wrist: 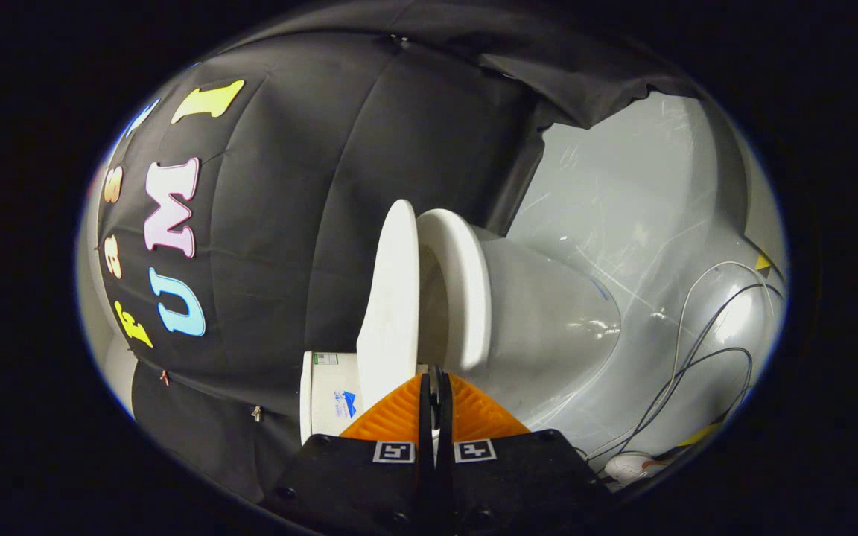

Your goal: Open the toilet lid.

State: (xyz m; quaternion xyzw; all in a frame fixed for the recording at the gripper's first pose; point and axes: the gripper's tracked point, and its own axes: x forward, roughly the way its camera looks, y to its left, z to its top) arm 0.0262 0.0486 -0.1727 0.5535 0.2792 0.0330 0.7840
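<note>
— Jaws?
— Drawn together on the gripper [435, 381], barely a sliver of a gap between the two fingers [398, 413]. Clamped on nothing that can be made out; tips lying right at the near end of the toilet, whether touching it impossible to tell.

— And the toilet lid?
— Toilet lid [390, 298] just ahead of the fingertips and slightly to one side, a pale oval slab lifted off the seat [466, 286]. Parted from the seat by a wedge of a gap, narrowest close to the fingertips and widest at the far end.

— Pointing which way?
— Long axis running straight away from the fingers, far rounded end toward the black cloth wall [310, 186]. Flat outer face turned to that cloth, inner face to the seat and bowl [548, 313].

— Around it?
— White tank [325, 398] beside the near end of the lid, next to the fingers. Shiny grey floor [623, 193] beyond the bowl, loose cables [704, 350] trailing across it.
</note>
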